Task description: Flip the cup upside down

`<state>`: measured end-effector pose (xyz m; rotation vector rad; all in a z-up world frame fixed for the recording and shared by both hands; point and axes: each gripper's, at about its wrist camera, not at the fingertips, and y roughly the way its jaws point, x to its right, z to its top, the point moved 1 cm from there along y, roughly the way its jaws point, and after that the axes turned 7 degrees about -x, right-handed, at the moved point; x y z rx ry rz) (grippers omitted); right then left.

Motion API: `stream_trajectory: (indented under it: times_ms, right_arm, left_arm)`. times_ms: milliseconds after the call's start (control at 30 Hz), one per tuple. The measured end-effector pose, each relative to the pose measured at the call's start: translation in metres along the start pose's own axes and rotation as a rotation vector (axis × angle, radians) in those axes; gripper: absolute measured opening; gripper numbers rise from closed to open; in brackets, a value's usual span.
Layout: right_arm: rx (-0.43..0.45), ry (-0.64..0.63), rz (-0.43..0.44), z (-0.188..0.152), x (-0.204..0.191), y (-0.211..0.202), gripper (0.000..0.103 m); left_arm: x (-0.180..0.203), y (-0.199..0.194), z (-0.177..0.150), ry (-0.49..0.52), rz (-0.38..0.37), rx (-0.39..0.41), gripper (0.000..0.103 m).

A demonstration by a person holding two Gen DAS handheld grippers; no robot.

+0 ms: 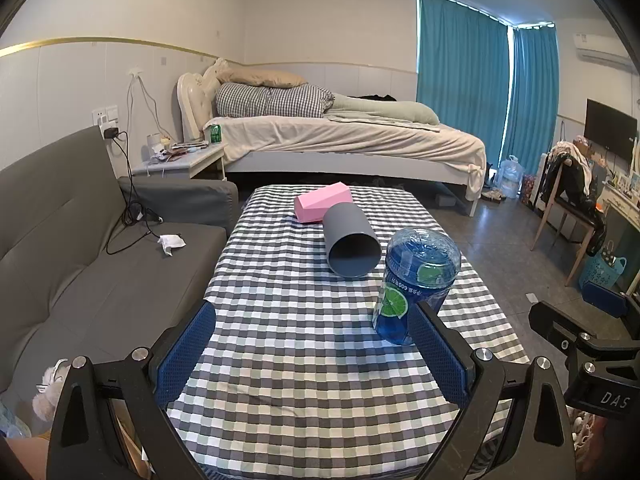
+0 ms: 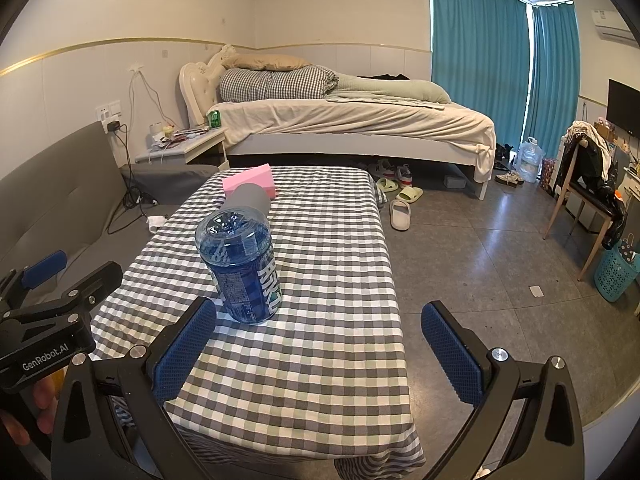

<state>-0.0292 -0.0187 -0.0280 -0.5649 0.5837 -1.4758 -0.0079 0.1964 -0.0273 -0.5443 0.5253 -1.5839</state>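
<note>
both claws are spread wide and hold nothing: the left claw (image 1: 312,344) hangs over the near end of the table (image 1: 280,360), the right claw (image 2: 320,340) over its near right edge. the grey cup (image 1: 350,242) lies on its side near the middle of the checked cloth, mouth toward the cameras, its closed end touching or just short of a pink block (image 1: 322,201). a blue bottle (image 1: 416,284) stands upside down just in front and to the right of the cup; from the right wrist it hides most of the cup. a sofa (image 1: 80,240) flanks the table on the left, with a bed (image 1: 340,140) beyond.
</note>
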Motion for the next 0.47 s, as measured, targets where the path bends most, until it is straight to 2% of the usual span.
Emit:
stream_trajectory:
  times_ms: [467]
  right_arm:
    - [-0.007,-0.008,-0.002,-0.0016,-0.0011,0.0029,0.103]
  left_arm:
    - [0.0013,0.0018,-0.0021,0.007,-0.010,-0.007,0.100]
